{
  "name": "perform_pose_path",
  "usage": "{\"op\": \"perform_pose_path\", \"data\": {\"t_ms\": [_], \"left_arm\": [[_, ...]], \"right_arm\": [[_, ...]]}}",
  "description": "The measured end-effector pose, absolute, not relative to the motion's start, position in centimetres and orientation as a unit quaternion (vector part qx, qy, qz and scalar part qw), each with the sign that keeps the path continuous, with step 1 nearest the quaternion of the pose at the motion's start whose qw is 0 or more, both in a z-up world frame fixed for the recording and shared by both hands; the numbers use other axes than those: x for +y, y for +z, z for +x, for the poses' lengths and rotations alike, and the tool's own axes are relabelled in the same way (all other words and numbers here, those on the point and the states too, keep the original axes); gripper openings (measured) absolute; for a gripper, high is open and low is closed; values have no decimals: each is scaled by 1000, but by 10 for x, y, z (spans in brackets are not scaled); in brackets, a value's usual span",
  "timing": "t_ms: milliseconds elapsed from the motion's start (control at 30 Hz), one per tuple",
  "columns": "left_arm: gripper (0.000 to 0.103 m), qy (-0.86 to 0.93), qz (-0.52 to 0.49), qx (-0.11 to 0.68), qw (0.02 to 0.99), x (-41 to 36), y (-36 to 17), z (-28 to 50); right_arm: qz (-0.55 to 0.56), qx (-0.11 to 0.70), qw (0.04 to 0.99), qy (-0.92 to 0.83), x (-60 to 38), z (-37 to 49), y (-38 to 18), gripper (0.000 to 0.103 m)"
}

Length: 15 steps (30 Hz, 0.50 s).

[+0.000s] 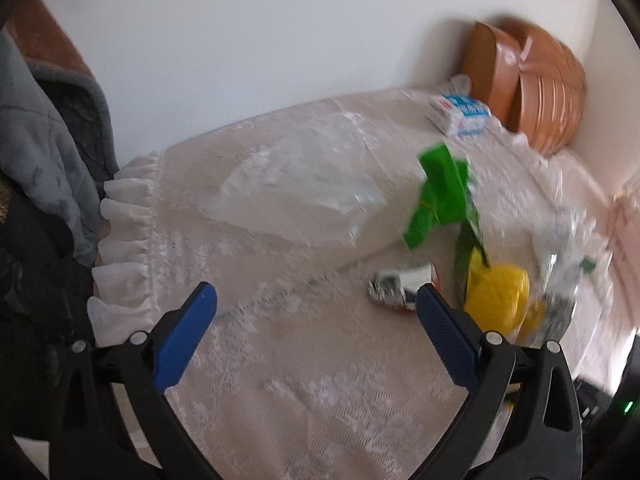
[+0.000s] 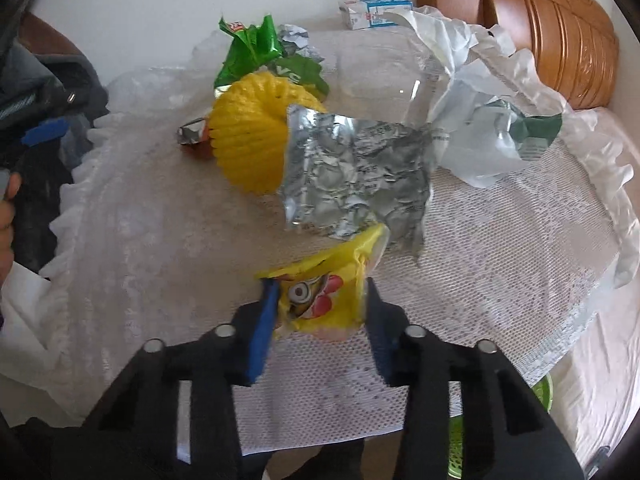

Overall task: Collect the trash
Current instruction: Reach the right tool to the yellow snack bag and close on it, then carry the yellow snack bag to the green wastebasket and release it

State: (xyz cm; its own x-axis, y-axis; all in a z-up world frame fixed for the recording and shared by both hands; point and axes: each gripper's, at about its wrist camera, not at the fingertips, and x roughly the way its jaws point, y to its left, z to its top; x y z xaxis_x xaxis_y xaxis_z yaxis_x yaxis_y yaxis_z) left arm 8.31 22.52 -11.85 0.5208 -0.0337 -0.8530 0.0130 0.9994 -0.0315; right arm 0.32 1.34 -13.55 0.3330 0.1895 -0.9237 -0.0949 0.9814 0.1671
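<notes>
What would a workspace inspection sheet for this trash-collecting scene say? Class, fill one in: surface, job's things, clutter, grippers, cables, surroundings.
Surface: round table under a white lace cloth with a frilled edge.
Job's things: yellow cartoon wrapper; silver foil bag; yellow foam net; green snack bag; clear plastic bag; crumpled white plastic.
Clutter: blue-and-white carton at the far edge.
Grippers: right gripper shut on the yellow cartoon wrapper; left gripper open over bare cloth.
Cables: nothing seen.
Surroundings: white wall, wooden chair back, grey garment at the left.
</notes>
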Motion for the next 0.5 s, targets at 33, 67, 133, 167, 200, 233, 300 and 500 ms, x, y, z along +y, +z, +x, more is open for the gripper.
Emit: {"op": "perform_pose_path", "data": {"t_ms": [33,67,133,167,200,233,300,500], "left_arm": [[95,-15,-24,490,871,229,-118,89],[95,-10,-40,488,872,234,-118,97],[95,-4,-65,491,869,240,-125,112],[95,-2,-85,497,863,243,-131,123],[95,2,-110,506,856,246,-138,134],[95,10,-124,512,850,248,-143,140],[95,18,-178,515,839,254,-151,157],[81,29,-262,530,806,257,-178,197]], "right_arm": [[43,570,816,90,14,3,-134,38],[45,569,816,95,16,2,-131,38],[49,566,817,100,15,6,-127,38],[50,562,819,106,17,5,-122,38],[49,559,821,109,16,6,-120,38],[45,555,823,110,16,6,-116,38],[37,548,828,111,19,5,-109,38],[42,542,834,96,12,2,-98,39]]}}
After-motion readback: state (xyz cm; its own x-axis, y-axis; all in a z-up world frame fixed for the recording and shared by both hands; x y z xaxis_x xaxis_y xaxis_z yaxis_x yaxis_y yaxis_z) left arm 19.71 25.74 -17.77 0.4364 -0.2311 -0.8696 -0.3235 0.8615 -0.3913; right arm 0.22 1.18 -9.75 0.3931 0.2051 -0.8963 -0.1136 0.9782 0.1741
